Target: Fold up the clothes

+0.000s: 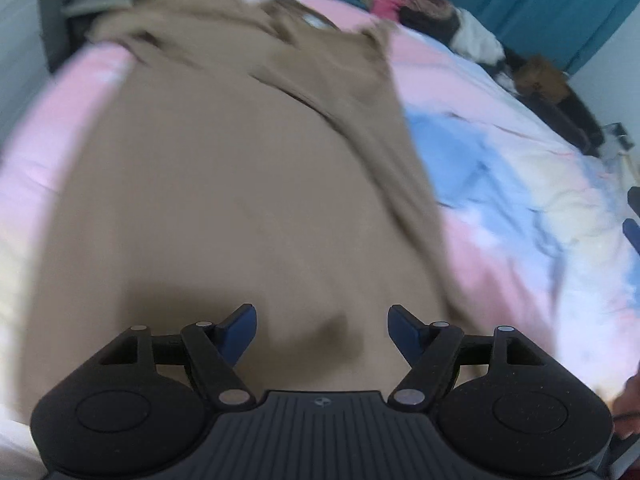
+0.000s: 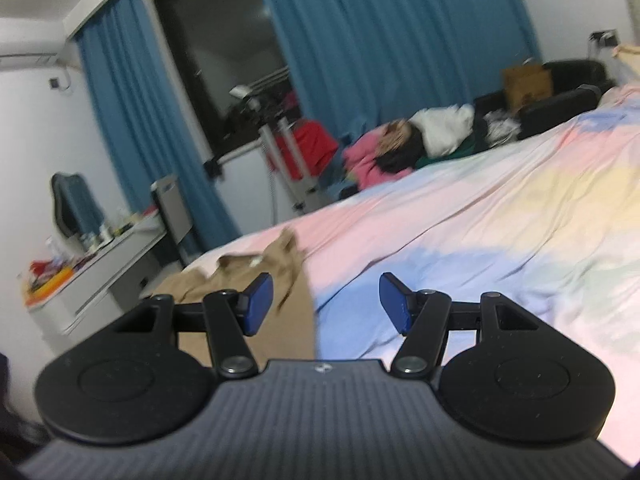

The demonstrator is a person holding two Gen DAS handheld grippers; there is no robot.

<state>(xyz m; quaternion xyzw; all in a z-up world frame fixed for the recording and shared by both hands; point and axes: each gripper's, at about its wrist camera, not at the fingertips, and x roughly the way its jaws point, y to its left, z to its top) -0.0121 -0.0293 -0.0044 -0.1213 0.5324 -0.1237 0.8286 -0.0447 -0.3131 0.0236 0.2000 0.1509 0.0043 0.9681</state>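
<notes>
A tan garment (image 1: 240, 184) lies spread lengthwise on the pastel bed cover (image 1: 520, 200), its collar end at the far side. The view is blurred. My left gripper (image 1: 322, 328) is open and empty, low over the garment's near end. In the right wrist view the same tan garment (image 2: 280, 304) lies at the lower left of the bed (image 2: 480, 220). My right gripper (image 2: 326, 304) is open and empty, held above the garment's right edge and the bed cover. The right gripper's blue tip shows at the far right edge of the left wrist view.
A pile of clothes (image 2: 420, 140) in pink, white and black lies along the bed's far side, with a brown bag (image 2: 526, 82) beyond it. Blue curtains (image 2: 380, 40) hang behind. A white desk (image 2: 100, 264) with clutter stands left of the bed.
</notes>
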